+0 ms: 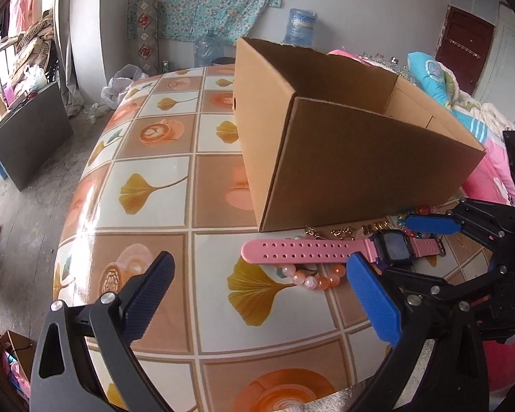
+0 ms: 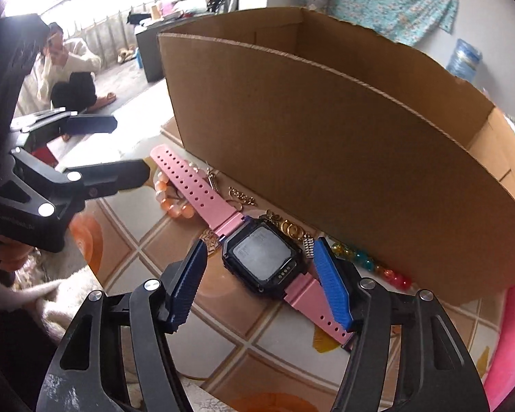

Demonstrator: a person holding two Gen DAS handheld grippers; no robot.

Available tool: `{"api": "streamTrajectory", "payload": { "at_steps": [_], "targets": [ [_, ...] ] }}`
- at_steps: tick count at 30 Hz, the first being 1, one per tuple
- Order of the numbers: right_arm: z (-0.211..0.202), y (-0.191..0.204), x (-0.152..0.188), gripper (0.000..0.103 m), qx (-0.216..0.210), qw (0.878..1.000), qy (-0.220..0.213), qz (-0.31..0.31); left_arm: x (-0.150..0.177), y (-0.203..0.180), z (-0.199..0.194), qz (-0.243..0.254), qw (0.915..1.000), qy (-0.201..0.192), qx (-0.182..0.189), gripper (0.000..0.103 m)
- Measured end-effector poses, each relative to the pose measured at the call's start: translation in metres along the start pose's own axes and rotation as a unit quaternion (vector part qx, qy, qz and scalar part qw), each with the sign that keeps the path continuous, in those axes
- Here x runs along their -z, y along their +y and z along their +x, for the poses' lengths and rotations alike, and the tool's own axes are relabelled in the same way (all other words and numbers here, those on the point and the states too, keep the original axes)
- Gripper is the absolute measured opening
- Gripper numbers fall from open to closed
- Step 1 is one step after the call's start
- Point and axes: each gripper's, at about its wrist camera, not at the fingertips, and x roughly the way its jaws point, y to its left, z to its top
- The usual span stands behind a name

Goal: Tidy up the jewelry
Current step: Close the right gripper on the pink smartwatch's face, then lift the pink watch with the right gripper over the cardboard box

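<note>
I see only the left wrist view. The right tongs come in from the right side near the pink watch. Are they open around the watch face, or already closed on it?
Observer: Open. In the right wrist view the right tongs straddle the black face of the pink watch, and there is a gap on both sides of it.
Operator: Is anything hidden between the watch and the box?
Observer: Yes, small gold pieces lie at the foot of the cardboard box, beside the watch face.
Operator: And more to the right?
Observer: A string of coloured beads runs along the box wall.
</note>
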Motion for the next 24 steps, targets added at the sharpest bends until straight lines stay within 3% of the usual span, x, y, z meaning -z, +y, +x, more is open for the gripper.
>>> {"api": "streamTrajectory", "payload": {
  "at_steps": [4, 6, 12, 14, 18, 24],
  "targets": [
    [0.003, 0.006, -0.001, 0.059, -0.002, 0.999, 0.015, -0.036, 0.002, 0.004, -0.004, 0.010, 0.9994, -0.022, 0.025, 0.099],
    [0.006, 0.009, -0.007, 0.049, -0.011, 0.999, 0.022, -0.043, 0.003, 0.000, -0.005, 0.034, 0.9987, -0.030, 0.023, 0.099],
    [0.008, -0.017, -0.013, 0.048, -0.069, 0.996, 0.054, -0.024, 0.004, -0.018, -0.006, 0.109, 0.9934, -0.032, 0.017, 0.098],
    [0.007, -0.028, -0.013, 0.048, -0.096, 0.993, 0.062, -0.007, 0.007, -0.027, -0.006, 0.145, 0.9886, -0.037, 0.010, 0.098],
    [0.004, -0.046, -0.013, 0.048, -0.156, 0.984, 0.079, 0.019, 0.015, -0.049, -0.008, 0.221, 0.9738, -0.053, 0.004, 0.086],
    [0.003, -0.068, -0.014, 0.048, -0.214, 0.971, 0.093, 0.049, 0.023, -0.075, 0.001, 0.306, 0.9508, -0.048, -0.007, 0.061]
  ]
}}
